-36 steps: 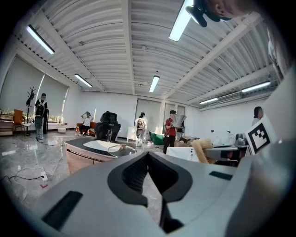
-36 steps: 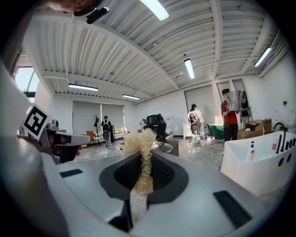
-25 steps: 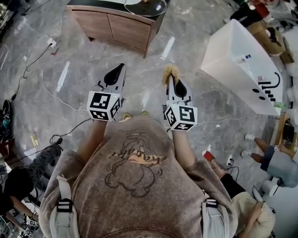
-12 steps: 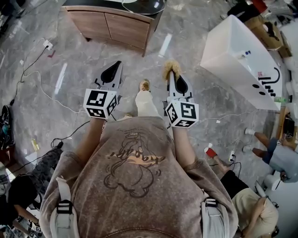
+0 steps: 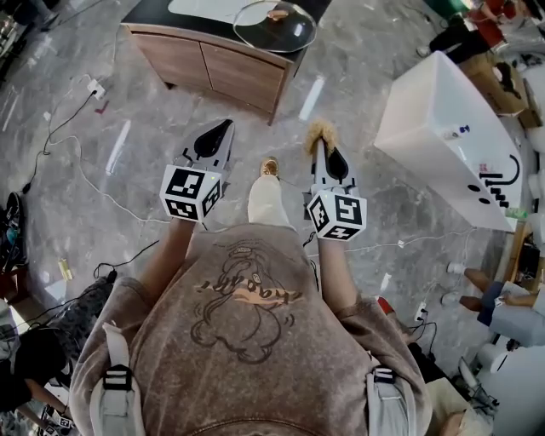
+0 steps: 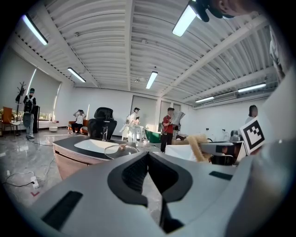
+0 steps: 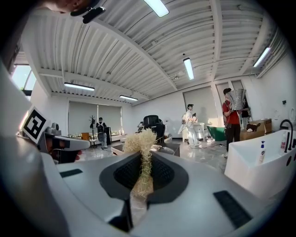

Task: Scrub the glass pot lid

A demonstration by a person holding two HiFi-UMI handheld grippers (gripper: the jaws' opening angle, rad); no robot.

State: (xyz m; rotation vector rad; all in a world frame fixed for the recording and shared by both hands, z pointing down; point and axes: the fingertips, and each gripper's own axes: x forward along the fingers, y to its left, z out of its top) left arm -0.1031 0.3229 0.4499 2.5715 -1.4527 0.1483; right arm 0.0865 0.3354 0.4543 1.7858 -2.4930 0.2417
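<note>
The glass pot lid (image 5: 275, 25), with a brown knob, lies on the dark top of a wooden cabinet (image 5: 213, 53) at the top of the head view. It shows small in the left gripper view as the lid (image 6: 121, 148), well ahead of the jaws. My left gripper (image 5: 223, 128) is shut and empty over the floor. My right gripper (image 5: 321, 146) is shut on a straw-coloured scrub brush (image 5: 320, 130), whose bristles (image 7: 140, 141) stick out past the jaws. Both grippers are held side by side, well short of the cabinet.
A white bathtub (image 5: 443, 111) stands to the right. A pale basin (image 5: 204, 8) is set in the cabinet top beside the lid. Cables (image 5: 85, 179) trail across the marble floor on the left. People sit or crouch at the lower left (image 5: 25, 349) and lower right (image 5: 502, 298).
Both grippers have moved forward with the person's step, and a leg has swung out between them. The cabinet and lid sit further into the head view. The grips are unchanged.
</note>
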